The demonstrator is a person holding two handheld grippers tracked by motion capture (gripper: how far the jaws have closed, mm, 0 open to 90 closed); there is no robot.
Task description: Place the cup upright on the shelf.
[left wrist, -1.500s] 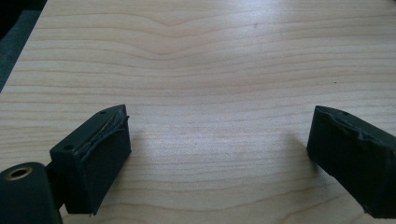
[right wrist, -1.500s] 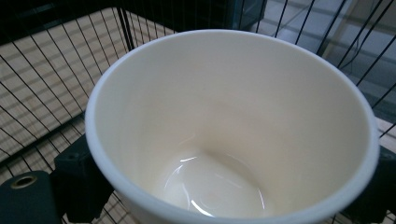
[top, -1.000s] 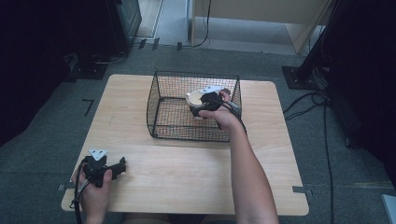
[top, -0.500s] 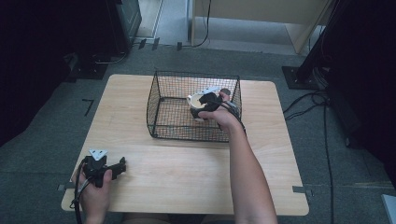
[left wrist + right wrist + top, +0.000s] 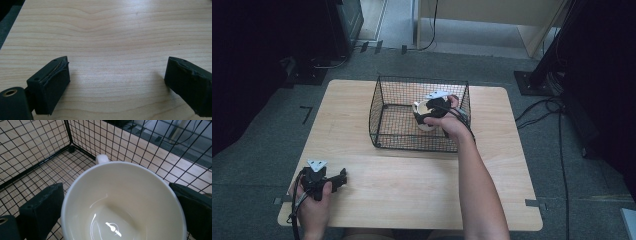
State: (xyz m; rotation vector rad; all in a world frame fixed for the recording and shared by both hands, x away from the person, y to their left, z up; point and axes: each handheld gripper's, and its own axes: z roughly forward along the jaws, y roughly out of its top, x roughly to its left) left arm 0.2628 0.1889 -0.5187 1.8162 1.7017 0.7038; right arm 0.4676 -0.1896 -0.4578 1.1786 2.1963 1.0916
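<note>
Now the right gripper (image 5: 428, 111) sits slightly farther left inside the basket (image 5: 377, 112), jaws clamping a cream mug (image 5: 122, 202) between them. Left gripper (image 5: 333, 179) rests unmoved, jaws wide, on the table (image 5: 112, 30).

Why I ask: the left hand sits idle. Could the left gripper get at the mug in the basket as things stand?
Probably not easily. The left gripper rests open near the table's near-left corner, while the mug sits inside the wire basket, between the right gripper's jaws, whose hand occupies the open top.
</note>
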